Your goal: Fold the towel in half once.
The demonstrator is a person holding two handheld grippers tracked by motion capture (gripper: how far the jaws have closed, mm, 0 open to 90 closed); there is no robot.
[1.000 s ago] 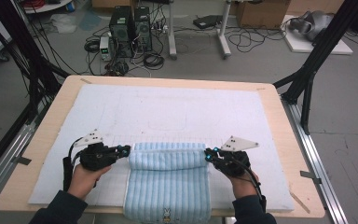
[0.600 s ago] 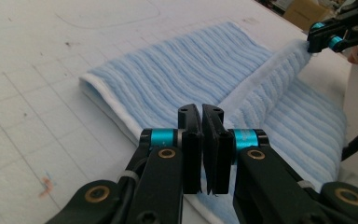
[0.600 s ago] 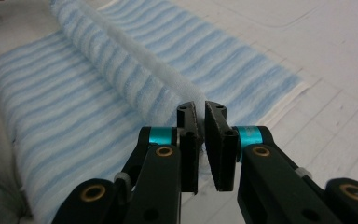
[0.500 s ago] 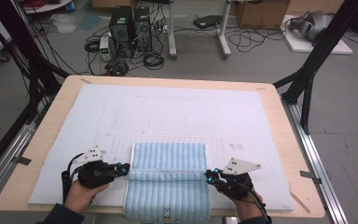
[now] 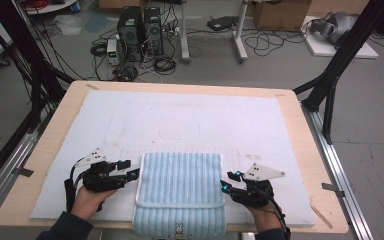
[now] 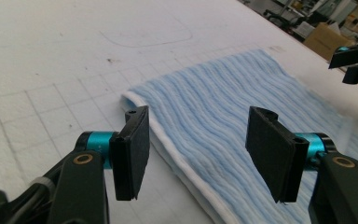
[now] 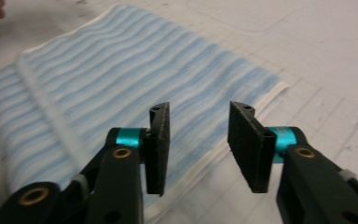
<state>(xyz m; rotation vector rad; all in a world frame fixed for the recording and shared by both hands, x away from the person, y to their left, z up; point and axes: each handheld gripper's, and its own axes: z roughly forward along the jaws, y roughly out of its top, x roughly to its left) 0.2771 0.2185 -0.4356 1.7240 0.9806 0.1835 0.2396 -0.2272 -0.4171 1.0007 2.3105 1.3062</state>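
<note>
Both tools (image 5: 134,173) (image 5: 223,181) just opened beside the folded towel (image 5: 180,185).

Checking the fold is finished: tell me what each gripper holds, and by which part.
Nothing is held. The left gripper and right gripper have just opened; their fingers stand apart over the blue towel edges.

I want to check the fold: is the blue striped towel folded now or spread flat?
Folded. The towel lies doubled on the white mat: an upper layer ends at a white hem, and the lower layer shows beyond it at the near edge.
</note>
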